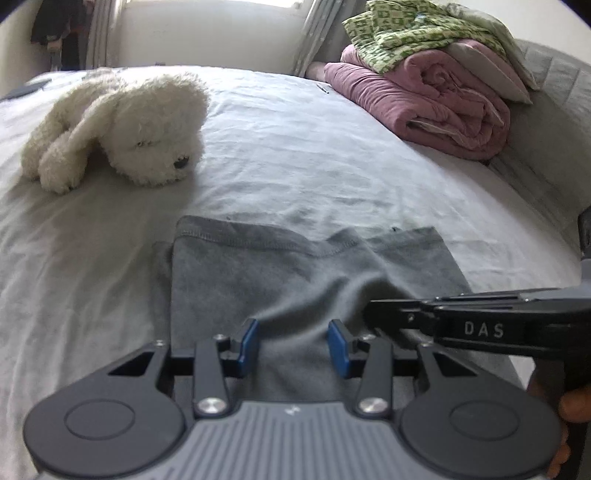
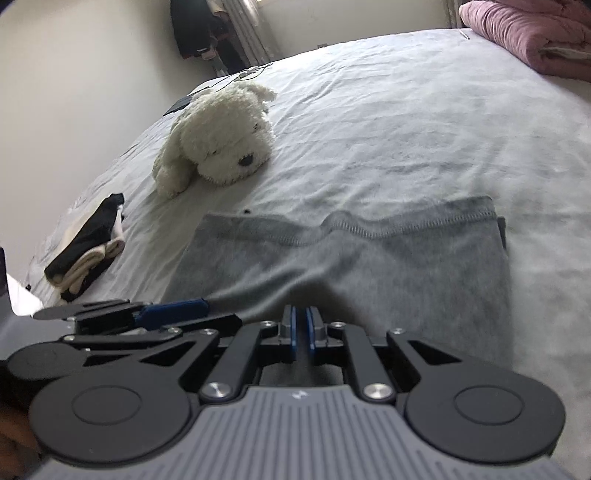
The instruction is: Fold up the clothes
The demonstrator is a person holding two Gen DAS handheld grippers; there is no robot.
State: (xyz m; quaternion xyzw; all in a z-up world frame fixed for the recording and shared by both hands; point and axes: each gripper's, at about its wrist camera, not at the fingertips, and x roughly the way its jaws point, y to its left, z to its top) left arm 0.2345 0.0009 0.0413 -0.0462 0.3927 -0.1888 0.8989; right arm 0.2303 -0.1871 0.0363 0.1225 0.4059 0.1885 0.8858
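Observation:
A grey garment point(image 1: 258, 273) point(image 2: 369, 266) lies folded on the white bed sheet point(image 1: 314, 147), its stitched hem along the far edge. Its near edge is drawn up in creases toward both grippers. My left gripper point(image 1: 294, 334) has its blue pads partly apart with a thick bunch of the grey cloth filling the gap. In the right wrist view it point(image 2: 205, 306) shows side-on at the garment's left corner. My right gripper point(image 2: 302, 321) has its pads nearly together, pinching the cloth's near edge. In the left wrist view it point(image 1: 369, 314) reaches in from the right.
A white plush dog point(image 1: 140, 122) point(image 2: 225, 136) lies beyond the garment. A rolled pink quilt point(image 1: 436, 107) topped by green patterned bedding point(image 1: 406, 33) sits against the grey headboard point(image 1: 554, 129). Folded black and cream clothes point(image 2: 88, 247) rest near the bed's left edge.

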